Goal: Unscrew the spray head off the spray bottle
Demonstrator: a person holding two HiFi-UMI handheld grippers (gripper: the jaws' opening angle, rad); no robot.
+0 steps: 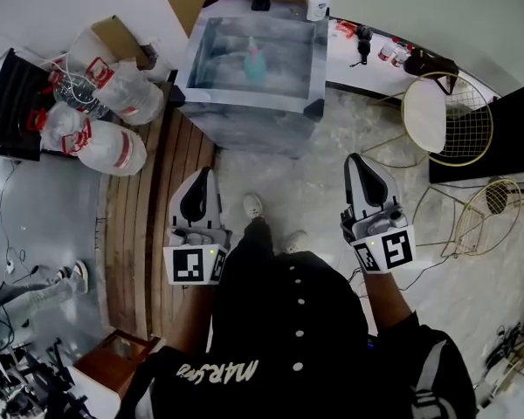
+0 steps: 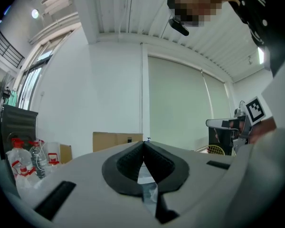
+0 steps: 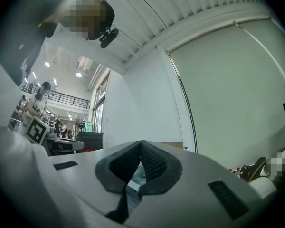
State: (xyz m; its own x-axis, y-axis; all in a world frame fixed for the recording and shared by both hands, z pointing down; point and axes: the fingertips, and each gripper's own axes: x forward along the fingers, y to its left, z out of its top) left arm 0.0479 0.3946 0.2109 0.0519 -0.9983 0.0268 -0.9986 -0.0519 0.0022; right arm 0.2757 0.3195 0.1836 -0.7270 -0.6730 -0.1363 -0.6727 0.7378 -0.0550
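pressed tip to tip, the dark ribbed pads (image 2: pixel 126 164) of the left gripper (image 2: pixel 143 145) meet with nothing between them. the right gripper (image 3: pixel 141 144) is the same, its pads (image 3: pixel 154 164) closed against each other and empty. seen from the head view, both are held side by side in front of the person's black top (image 1: pixel 297 339). well ahead of them is a grey table (image 1: pixel 244 120), and the teal spray bottle (image 1: pixel 255 61) is on its top, apart from both grippers. a white pump bottle (image 1: pixel 317 0) is by the table's far corner. bags of plastic bottles (image 1: pixel 105 120) lie to the left, and a wire chair (image 1: pixel 445 116) is to the right.
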